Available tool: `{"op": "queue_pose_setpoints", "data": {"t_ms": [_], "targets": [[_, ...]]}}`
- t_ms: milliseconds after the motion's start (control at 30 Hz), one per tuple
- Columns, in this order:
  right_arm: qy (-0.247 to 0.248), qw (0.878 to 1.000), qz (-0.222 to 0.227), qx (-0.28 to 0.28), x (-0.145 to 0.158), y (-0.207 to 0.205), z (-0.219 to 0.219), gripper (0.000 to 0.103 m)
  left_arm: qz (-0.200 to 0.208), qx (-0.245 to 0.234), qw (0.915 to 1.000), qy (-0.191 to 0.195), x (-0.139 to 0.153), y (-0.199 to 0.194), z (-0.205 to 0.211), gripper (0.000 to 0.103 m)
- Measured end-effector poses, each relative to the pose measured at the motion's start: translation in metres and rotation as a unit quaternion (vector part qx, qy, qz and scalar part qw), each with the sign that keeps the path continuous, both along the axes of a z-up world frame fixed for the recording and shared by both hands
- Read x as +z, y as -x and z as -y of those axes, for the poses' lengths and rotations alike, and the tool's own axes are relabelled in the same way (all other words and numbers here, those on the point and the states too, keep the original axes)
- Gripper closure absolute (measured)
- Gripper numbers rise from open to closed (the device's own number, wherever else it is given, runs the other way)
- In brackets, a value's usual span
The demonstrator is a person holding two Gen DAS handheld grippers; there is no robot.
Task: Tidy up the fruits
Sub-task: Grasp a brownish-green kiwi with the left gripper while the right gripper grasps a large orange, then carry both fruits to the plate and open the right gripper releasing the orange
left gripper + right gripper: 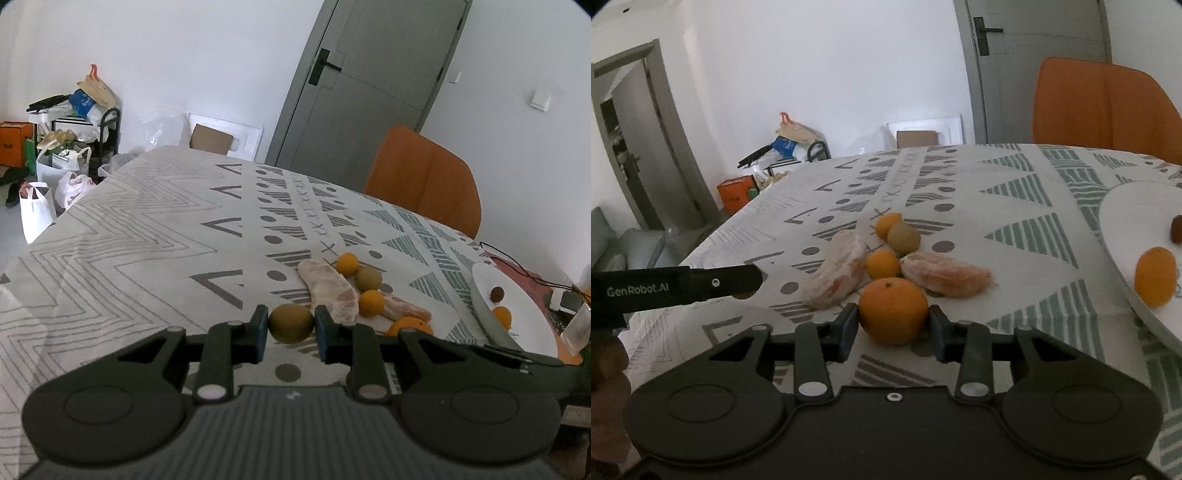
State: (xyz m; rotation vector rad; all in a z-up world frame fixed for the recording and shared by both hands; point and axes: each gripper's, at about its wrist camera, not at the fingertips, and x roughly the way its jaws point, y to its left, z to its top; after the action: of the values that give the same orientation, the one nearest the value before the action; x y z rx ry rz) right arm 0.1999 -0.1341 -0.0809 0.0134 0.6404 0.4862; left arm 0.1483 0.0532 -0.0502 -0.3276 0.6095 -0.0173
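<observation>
Two pairs of fingers are each gripping a fruit. The left gripper [291, 326] is pinching a round olive-brown fruit [291, 323] tightly between its blue pads, just in front of the loose pile. The right gripper [893, 326] is closing snugly around a round orange mandarin [893, 311], its fingers pressing both sides.

Just beyond them, on the patterned grey-and-white tablecloth covering the worktop [147, 229], two pale peeled citrus segments [836, 271] are lying beside two small orange round fruits [882, 263] and another olive-brown fruit [904, 238], all bunched close together. To the right, a white round plate [1126, 214] is carrying one orange fruit [1155, 276] and a small dark brown one [1177, 229]. An orange chair [1104, 103] is standing behind the worktop, near a grey door [373, 74].
</observation>
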Motion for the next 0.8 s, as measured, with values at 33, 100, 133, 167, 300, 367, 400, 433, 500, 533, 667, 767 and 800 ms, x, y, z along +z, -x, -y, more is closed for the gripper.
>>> {"op": "queue_pose_setpoints", "data": {"t_ms": [33,100,133,167,300,367,400,433,500,533,667,767,800], "targets": [[0.0,1.0,0.004,-0.003,0.0,0.003,0.002,0.065,0.0,-0.001,1.0,-0.001,0.0,0.0,0.001,0.078],[-0.01,1.0,0.002,-0.009,0.002,0.006,0.01,0.065,0.0,-0.003,1.0,-0.005,0.001,0.001,0.004,0.078],[-0.015,1.0,0.001,-0.012,0.002,0.007,0.014,0.065,0.001,-0.005,1.0,-0.006,0.002,0.002,0.007,0.078],[-0.017,1.0,0.001,-0.015,0.003,0.009,0.018,0.065,0.003,-0.009,0.9999,-0.007,0.004,0.002,0.009,0.078],[-0.024,0.999,0.013,-0.024,0.011,0.018,0.032,0.065,0.014,-0.023,0.9996,-0.011,0.009,0.004,0.024,0.078],[-0.027,0.999,0.022,-0.028,0.015,0.023,0.039,0.065,0.016,-0.03,0.9993,-0.014,0.011,0.004,0.032,0.078],[-0.029,0.999,0.026,-0.032,0.017,0.025,0.042,0.065,0.017,-0.033,0.9992,-0.015,0.012,0.004,0.035,0.078],[-0.031,0.998,0.029,-0.035,0.019,0.026,0.045,0.065,0.019,-0.035,0.9991,-0.016,0.014,0.004,0.039,0.078],[-0.035,0.998,0.036,-0.043,0.023,0.029,0.053,0.065,0.025,-0.042,0.9987,-0.019,0.018,0.005,0.046,0.078],[-0.037,0.997,0.039,-0.047,0.025,0.031,0.057,0.065,0.028,-0.045,0.9984,-0.021,0.02,0.005,0.05,0.078],[-0.047,0.995,0.053,-0.063,0.032,0.039,0.075,0.065,0.035,-0.06,0.9971,-0.029,0.028,0.006,0.066,0.078],[-0.053,0.994,0.062,-0.074,0.035,0.043,0.087,0.065,0.045,-0.074,0.9954,-0.041,0.035,0.005,0.08,0.078],[-0.056,0.993,0.065,-0.079,0.036,0.045,0.092,0.065,0.048,-0.078,0.9949,-0.043,0.038,0.005,0.084,0.078]]}}
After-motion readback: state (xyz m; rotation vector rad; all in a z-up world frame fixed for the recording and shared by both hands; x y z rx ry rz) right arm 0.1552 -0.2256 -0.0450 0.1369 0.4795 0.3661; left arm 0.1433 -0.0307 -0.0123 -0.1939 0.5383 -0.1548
